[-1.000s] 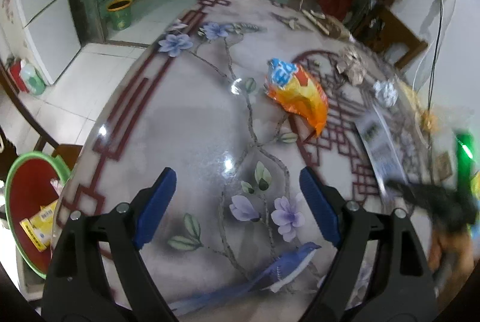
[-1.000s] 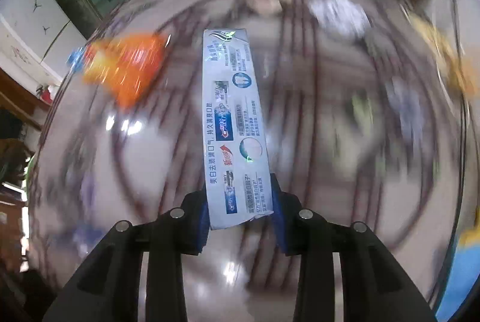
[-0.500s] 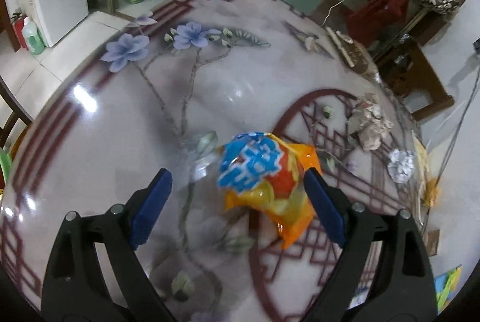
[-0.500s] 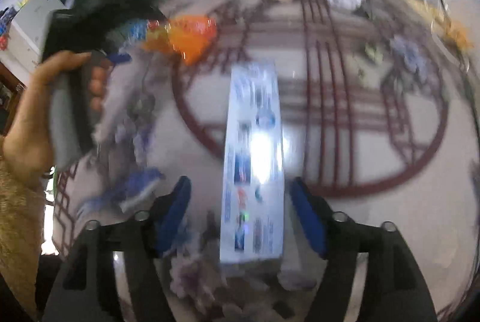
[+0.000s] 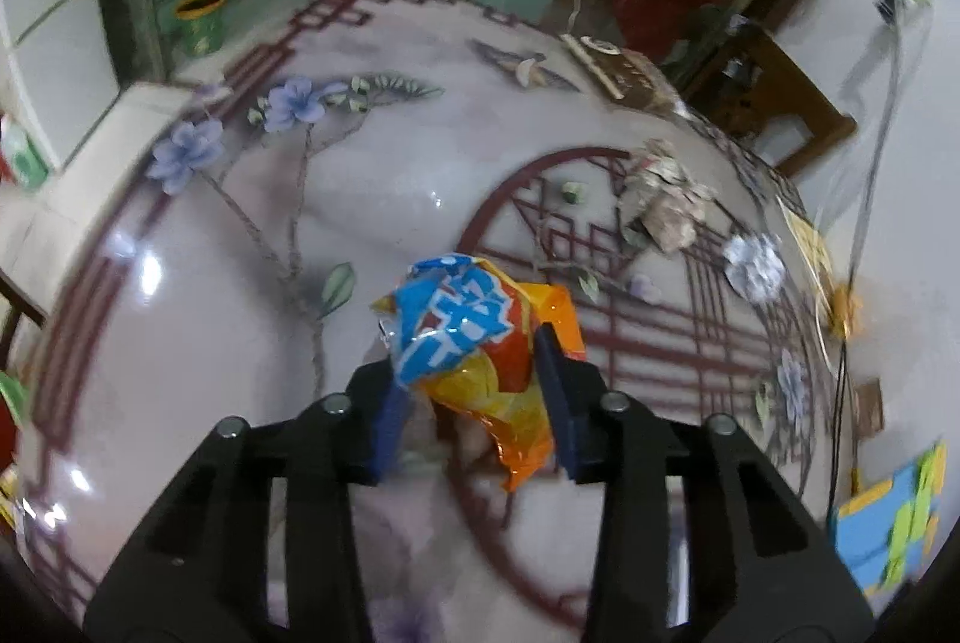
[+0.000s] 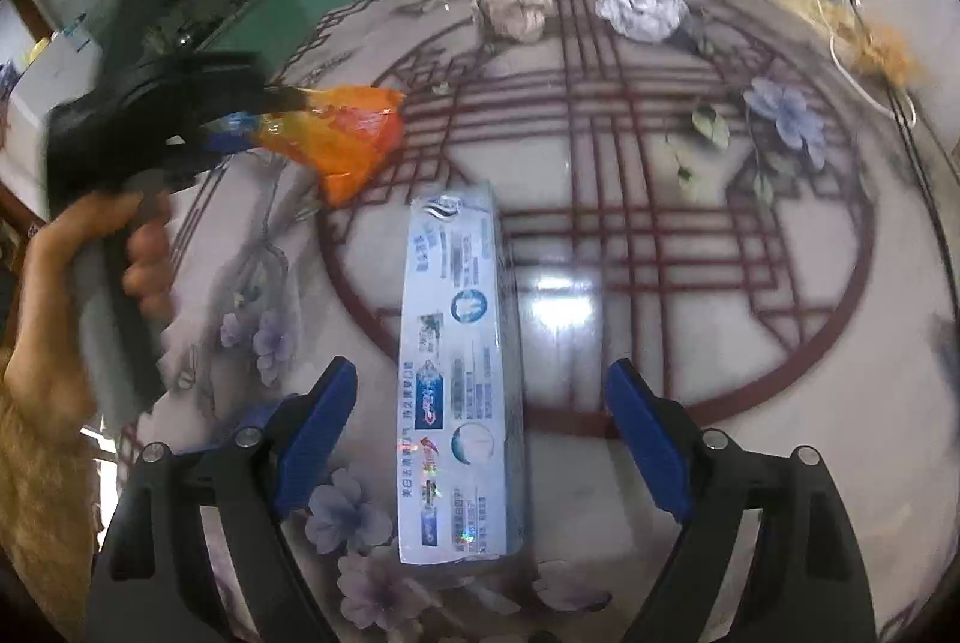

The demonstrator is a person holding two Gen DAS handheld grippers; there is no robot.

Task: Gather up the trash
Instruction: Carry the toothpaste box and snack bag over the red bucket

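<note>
An orange and blue snack bag (image 5: 456, 319) sits between the blue pads of my left gripper (image 5: 471, 361), whose jaws are closing and press on both its sides. From the right wrist view the bag (image 6: 348, 139) hangs from the left gripper (image 6: 264, 115), held by a person's hand (image 6: 90, 253). A long white and blue toothpaste box (image 6: 459, 373) lies flat on the flowered table (image 6: 780, 313). My right gripper (image 6: 480, 373) straddles its near half, jaws opening, pads well clear of the box.
A crumpled brown paper (image 5: 660, 205) and a white paper ball (image 5: 753, 265) lie at the table's far right. Yellow scraps (image 5: 840, 313) rest near the right edge. A green bin (image 5: 201, 22) stands on the floor beyond the table.
The left gripper moved up to the snack bag and closed on it. The right gripper let go of the toothpaste box, which now lies on the table between wide jaws.
</note>
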